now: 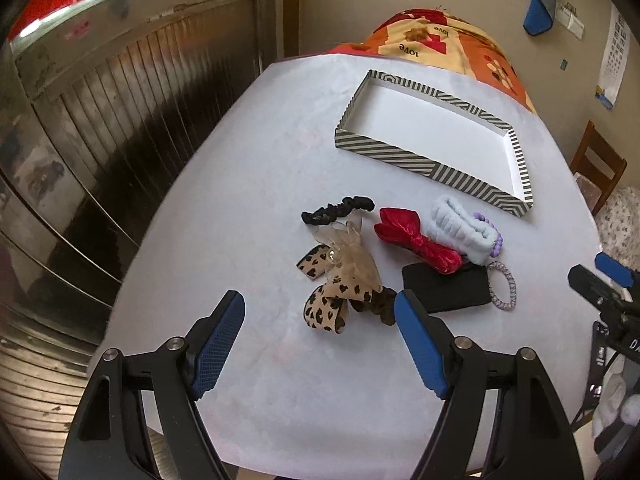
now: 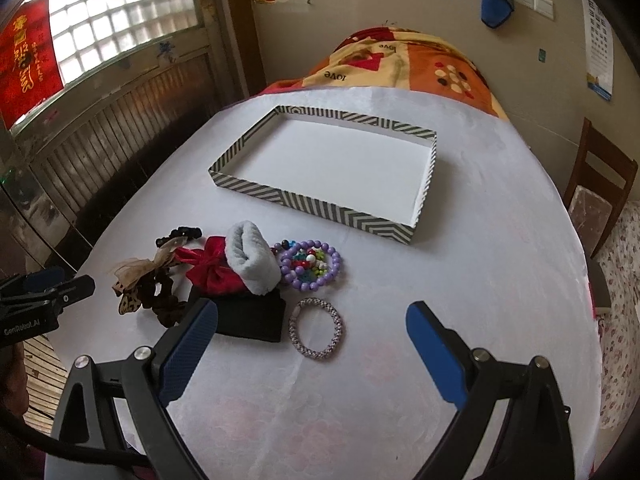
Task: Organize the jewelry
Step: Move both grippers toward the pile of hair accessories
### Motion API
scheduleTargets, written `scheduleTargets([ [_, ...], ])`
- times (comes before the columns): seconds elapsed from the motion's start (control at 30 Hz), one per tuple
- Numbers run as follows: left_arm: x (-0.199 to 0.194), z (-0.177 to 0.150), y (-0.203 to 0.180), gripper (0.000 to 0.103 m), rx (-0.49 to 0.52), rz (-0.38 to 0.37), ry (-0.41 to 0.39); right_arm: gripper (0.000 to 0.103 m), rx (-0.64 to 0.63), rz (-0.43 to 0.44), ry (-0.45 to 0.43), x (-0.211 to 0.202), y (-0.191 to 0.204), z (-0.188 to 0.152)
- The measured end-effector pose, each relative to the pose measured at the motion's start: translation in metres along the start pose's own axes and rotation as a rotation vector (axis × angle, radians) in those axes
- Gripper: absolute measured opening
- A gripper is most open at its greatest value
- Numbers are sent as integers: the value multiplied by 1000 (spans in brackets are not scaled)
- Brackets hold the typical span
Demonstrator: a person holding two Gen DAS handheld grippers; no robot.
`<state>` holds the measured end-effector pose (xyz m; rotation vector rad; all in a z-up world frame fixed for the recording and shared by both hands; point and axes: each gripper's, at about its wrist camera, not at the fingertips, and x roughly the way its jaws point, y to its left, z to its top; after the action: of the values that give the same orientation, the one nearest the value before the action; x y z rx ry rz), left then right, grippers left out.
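The tabletop, covered in pale cloth, carries a shallow striped tray, its white floor bare, so nothing appears sorted yet. On the near side of the tray lies the heap of accessories: a black pouch, a pale fluffy band, a red bow, a leopard-print bow, a black scrunchie, a purple bead bracelet and, nearest the camera, a woven bracelet lying apart from the heap. The right hand-held gripper hovers wide open and empty just short of the woven bracelet; the left hand-held gripper is likewise wide open, holding nothing, before the leopard-print bow. Taking the isolated woven bracelet first seems wise: pinch one side of the ring across its cord, lift clear, and release low inside the tray.
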<state>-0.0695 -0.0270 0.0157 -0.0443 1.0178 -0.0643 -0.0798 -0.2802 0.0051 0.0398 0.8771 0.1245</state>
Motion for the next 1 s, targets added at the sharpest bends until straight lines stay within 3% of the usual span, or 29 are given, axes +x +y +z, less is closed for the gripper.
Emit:
scheduleTargets([
  [0.17,7,5,6,55,-36,-22,25,98,-19,-1,7,3,3,2],
  [0.73,25,16,3,55,-22,4,50,98,4,15,29,14,-1,10],
  [1.0,35,26,18,55,-112,-63,84,98,-21,31,41,21,4,20],
])
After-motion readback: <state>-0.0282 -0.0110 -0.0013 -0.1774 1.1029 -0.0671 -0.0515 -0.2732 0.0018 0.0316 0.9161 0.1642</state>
